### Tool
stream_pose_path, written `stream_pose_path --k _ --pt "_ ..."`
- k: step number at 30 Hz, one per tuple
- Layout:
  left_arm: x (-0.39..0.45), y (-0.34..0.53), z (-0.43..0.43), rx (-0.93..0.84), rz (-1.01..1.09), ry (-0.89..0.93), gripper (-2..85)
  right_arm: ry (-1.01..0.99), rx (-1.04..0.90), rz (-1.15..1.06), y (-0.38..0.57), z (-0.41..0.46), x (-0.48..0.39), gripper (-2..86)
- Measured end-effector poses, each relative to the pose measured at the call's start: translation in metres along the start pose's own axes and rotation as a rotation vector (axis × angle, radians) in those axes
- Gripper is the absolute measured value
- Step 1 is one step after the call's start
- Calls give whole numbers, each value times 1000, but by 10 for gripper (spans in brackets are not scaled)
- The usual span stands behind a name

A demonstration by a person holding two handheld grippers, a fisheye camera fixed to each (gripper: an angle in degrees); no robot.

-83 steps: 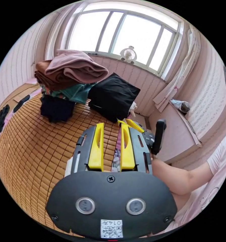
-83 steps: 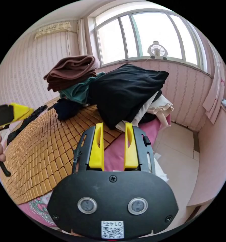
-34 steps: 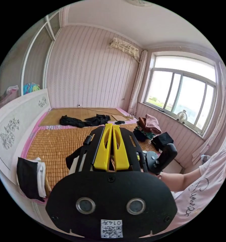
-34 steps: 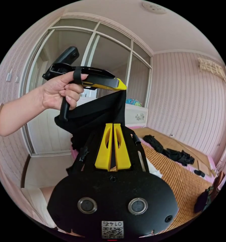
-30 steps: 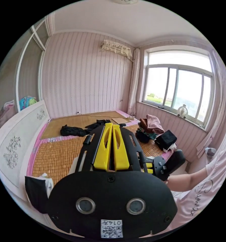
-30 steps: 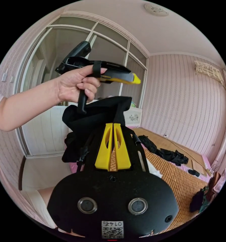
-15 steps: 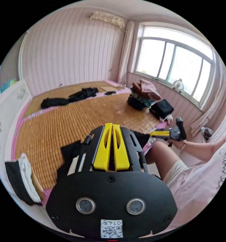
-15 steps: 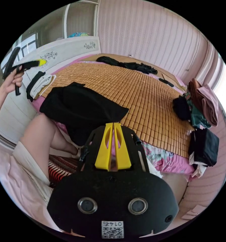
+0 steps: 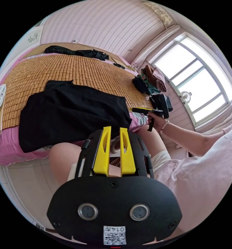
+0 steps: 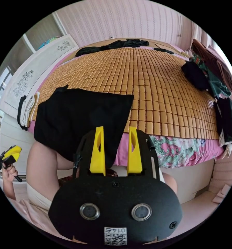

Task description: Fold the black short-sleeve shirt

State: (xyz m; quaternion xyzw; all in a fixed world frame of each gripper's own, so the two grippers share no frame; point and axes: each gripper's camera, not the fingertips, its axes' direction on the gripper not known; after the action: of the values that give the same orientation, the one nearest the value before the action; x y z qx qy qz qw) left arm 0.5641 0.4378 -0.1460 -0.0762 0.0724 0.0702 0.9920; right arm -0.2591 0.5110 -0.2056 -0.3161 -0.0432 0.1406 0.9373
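A matt black cloth shirt (image 9: 69, 109) lay across a glossy woven bamboo-tile mat (image 10: 152, 85), beside smooth yellow plastic jaws.

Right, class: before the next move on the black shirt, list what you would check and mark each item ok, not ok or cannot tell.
1. Shirt laid on the mat: ok, though its near edge hangs over the bed's edge.
2. Shirt spread flat: not ok, it lies bunched, no sleeve laid out.
3. Left hand-held gripper free: ok, jaws apart, nothing between them.
4. Right hand-held gripper free: ok, jaws apart, empty.
5. Mat beyond the shirt bare: ok; the clothes pile sits at the far side.
6. Collar position: cannot tell.
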Motion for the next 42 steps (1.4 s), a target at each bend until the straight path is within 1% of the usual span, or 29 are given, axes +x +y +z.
stream_pose_path --k 2,4,6,7,8,10,12,17,20,21,22,26,27,28,29,30,32,34,35,37,38,40,42 --pt "1 -8 -3 -8 11 -4 65 11 -58 70 -8 23 11 111" --pt "0 -17 -10 -6 23 -23 65 22 -21 119 -10 20 15 97" --pt "-2 -24 -17 7 16 -37 65 9 -45 134 -14 18 18 84" --pt "-3 -29 -21 20 12 -48 65 23 -49 123 -15 15 19 60" --pt "-3 -32 -23 27 14 -55 65 -40 -42 89 -15 12 20 22" --pt "-2 -46 -23 42 44 -81 64 -163 -32 87 -12 9 23 3" --pt "2 -64 -14 26 87 -75 63 -198 -36 86 -8 7 25 -3" --pt "37 -129 46 -106 243 -102 64 -248 81 35 19 -25 30 -6" --pt "65 -167 98 -228 295 -115 65 -251 107 11 38 -43 35 -3" --pt "74 -180 120 -302 294 -124 64 -249 107 7 41 -47 36 -3" --pt "82 -190 140 -351 303 -159 64 -247 112 -3 48 -53 38 -2" --pt "98 -202 184 -429 375 -303 88 -216 130 -4 64 -72 56 -1" --pt "98 -199 196 -505 404 -350 80 -211 132 0 66 -74 59 -1" --pt "101 -194 192 -483 473 -360 57 -204 139 12 68 -78 66 -2" --pt "102 -192 188 -477 500 -369 39 -205 153 26 69 -81 73 -2" --pt "101 -190 178 -505 513 -377 16 -208 160 34 70 -82 76 -1" --pt "90 -187 145 -466 505 -375 6 -228 177 57 69 -84 88 -1" --pt "63 -178 64 -313 435 -321 1 -246 187 57 67 -82 92 1" --pt "55 -173 38 -272 416 -301 0 -262 189 49 65 -81 93 3" --pt "21 -139 -72 -123 324 -244 -3 -293 186 35 61 -77 90 7" --pt "14 -129 -99 -96 301 -226 -3 -318 185 21 57 -75 87 12" --pt "-13 -73 -199 0 211 -114 -6 -353 188 -14 51 -71 79 22" --pt "-29 -26 -258 71 127 -88 -6 -396 176 -54 42 -66 68 41"
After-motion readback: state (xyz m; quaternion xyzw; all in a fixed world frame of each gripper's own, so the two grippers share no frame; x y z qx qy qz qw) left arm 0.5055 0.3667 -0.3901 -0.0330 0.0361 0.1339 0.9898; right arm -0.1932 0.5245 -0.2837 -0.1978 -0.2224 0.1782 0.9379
